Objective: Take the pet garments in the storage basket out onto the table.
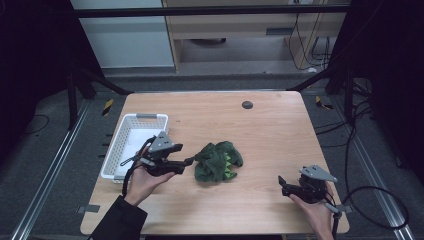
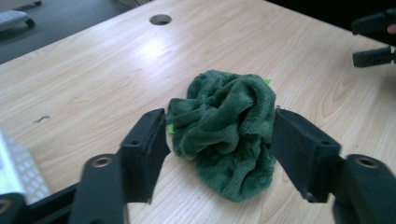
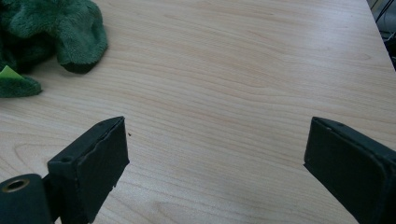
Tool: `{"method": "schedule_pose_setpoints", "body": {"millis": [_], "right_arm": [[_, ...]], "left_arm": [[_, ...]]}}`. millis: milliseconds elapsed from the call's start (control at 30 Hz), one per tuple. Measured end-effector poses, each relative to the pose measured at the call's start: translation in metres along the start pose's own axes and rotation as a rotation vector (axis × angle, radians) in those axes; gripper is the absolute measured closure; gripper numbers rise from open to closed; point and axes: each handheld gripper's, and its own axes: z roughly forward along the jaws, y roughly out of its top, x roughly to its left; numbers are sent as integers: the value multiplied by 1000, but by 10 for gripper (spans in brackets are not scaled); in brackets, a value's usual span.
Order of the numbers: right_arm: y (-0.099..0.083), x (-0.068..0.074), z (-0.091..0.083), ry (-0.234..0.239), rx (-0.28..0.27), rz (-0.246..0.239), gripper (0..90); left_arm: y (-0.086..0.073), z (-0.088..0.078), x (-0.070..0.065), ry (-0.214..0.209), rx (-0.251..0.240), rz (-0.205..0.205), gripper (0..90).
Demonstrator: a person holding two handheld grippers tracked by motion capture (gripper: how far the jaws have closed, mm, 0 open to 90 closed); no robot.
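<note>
A crumpled dark green plush toy (image 1: 218, 161) with light green spikes lies on the wooden table (image 1: 270, 135), left of centre. My left gripper (image 1: 190, 161) is at the toy's left edge. In the left gripper view its jaws stand on either side of the toy (image 2: 224, 126), close to or just touching the fabric, and the left gripper (image 2: 219, 116) is still wide. My right gripper (image 1: 282, 185) rests near the front right of the table, open, and the right gripper (image 3: 217, 126) has bare wood between its jaws. The toy (image 3: 42, 32) sits off at that view's upper left.
A white plastic basket (image 1: 150, 116) stands at the table's left edge, just behind my left hand, and its corner (image 2: 18, 168) reaches into the left gripper view. A round cable hole (image 1: 247, 104) lies at the back centre. Bare wood spans the table's right half.
</note>
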Motion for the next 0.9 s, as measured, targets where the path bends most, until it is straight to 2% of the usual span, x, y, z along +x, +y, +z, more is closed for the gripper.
{"method": "schedule_pose_setpoints", "body": {"millis": [67, 100, 133, 233, 333, 400, 433, 733, 900], "right_arm": [[0, 0, 0, -2, -2, -2, 63], [0, 0, 0, -2, -1, 1, 63], [0, 0, 0, -2, 0, 0, 63], [0, 0, 0, -2, 1, -1, 63], [0, 0, 0, -3, 0, 1, 63], [0, 0, 0, -2, 2, 0, 63], [-1, 0, 0, -1, 3, 1, 63], [-1, 1, -2, -5, -4, 3, 63], [-4, 3, -4, -24, -10, 5, 62]], "left_arm": [[-6, -8, 2, 14, -26, -25, 395], [-6, -8, 2, 14, -26, -25, 409], [-11, -16, 4, 24, -60, -53, 418], [-17, -24, 6, 37, -90, -72, 431], [-29, -40, 9, 99, -144, -99, 441], [-33, -45, 11, 115, -160, -108, 441], [-38, -50, 13, 128, -176, -128, 441], [-60, -70, 26, 192, -207, -202, 409], [-74, -85, 36, 239, -235, -263, 384]]}}
